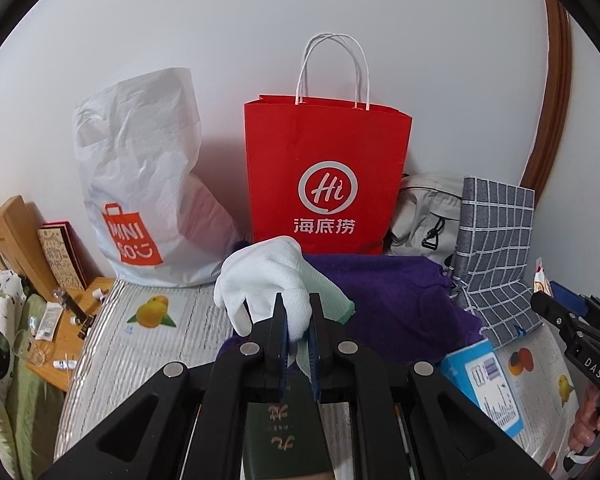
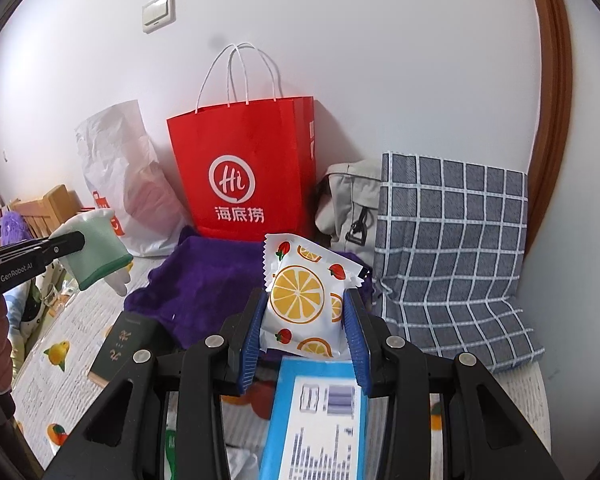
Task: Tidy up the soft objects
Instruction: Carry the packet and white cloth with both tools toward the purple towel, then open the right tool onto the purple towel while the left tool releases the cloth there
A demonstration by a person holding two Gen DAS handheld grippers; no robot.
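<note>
My left gripper (image 1: 298, 304) is shut on a white glove with a pale green cuff (image 1: 260, 280) and holds it above the purple fleece cloth (image 1: 396, 300). The glove also shows at the left of the right wrist view (image 2: 96, 248). My right gripper (image 2: 306, 300) is shut on a white packet printed with orange slices and strawberries (image 2: 300, 296), held above the purple cloth (image 2: 204, 280). A red paper bag (image 1: 324, 172) stands against the wall behind, also in the right wrist view (image 2: 248, 168).
A white Miniso plastic bag (image 1: 140, 184) stands left of the red bag. A grey checked cushion (image 2: 452, 256) and a beige backpack (image 2: 348, 204) lie at the right. A blue box (image 2: 320, 412) and a dark green book (image 2: 120, 348) lie on the fruit-print mat (image 1: 156, 336).
</note>
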